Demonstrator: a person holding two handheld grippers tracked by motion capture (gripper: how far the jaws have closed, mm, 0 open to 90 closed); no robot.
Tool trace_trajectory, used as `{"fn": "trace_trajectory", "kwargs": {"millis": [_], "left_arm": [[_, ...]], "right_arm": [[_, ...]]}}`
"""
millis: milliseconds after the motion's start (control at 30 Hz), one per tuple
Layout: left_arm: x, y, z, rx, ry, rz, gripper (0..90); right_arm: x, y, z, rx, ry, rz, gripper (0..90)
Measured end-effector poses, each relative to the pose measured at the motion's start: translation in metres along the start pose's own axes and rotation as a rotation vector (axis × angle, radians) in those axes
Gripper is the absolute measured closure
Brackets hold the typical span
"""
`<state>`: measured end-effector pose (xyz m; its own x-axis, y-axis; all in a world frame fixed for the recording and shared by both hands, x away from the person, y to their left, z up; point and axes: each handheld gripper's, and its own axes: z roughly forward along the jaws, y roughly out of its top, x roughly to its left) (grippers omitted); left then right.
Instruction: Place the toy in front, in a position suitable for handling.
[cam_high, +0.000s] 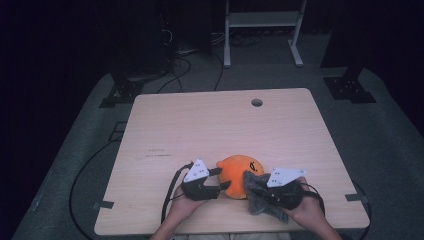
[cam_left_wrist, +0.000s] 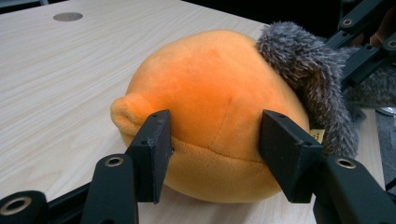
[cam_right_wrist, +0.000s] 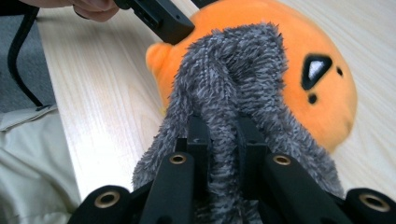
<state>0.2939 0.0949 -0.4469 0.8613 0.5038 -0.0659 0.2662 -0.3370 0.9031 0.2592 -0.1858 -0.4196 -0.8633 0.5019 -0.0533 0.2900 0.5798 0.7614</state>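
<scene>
Left gripper (cam_left_wrist: 212, 156) astride orange plush (cam_left_wrist: 210, 107)

In the high view, the grey fuzzy cloth (cam_high: 260, 195) covers the near right flank of the orange plush toy (cam_high: 239, 175), and the right hand-held gripper (cam_high: 276, 194) is largely buried beneath that cloth. Printed marks on the tabletop (cam_high: 210, 125), left of the toy, are too small to read. In the right gripper view, the cloth (cam_right_wrist: 233, 93) hides the toy's (cam_right_wrist: 299, 56) middle; the frame's bottom edge cuts the cloth off.
</scene>
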Motion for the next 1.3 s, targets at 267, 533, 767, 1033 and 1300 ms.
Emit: {"fn": "trace_trajectory", "kwargs": {"millis": [267, 533, 767, 1033, 1300], "left_arm": [[-0.001, -0.001, 0.002, 0.017, -0.001, 0.022, 43.7], [0.0, -0.002, 0.002, 0.011, -0.004, 0.021, 43.5], [-0.007, 0.004, 0.009, 0.02, -0.013, -0.01, 22.1], [-0.01, 0.001, 0.008, 0.037, 0.028, 0.046, 33.7], [-0.016, 0.002, 0.009, 0.043, 0.034, 0.108, 35.7]], "right_arm": [[0.021, 0.018, 0.02, -0.004, 0.059, -0.083, 78.2], [0.0, 0.013, -0.008, -0.09, 0.014, 0.017, 78.1], [0.004, 0.015, 0.008, -0.035, 0.006, -0.003, 78.3], [-0.011, -0.008, -0.01, 0.0, -0.006, 0.051, 78.3], [-0.017, 0.006, -0.003, -0.059, -0.009, 0.078, 70.0]]}}
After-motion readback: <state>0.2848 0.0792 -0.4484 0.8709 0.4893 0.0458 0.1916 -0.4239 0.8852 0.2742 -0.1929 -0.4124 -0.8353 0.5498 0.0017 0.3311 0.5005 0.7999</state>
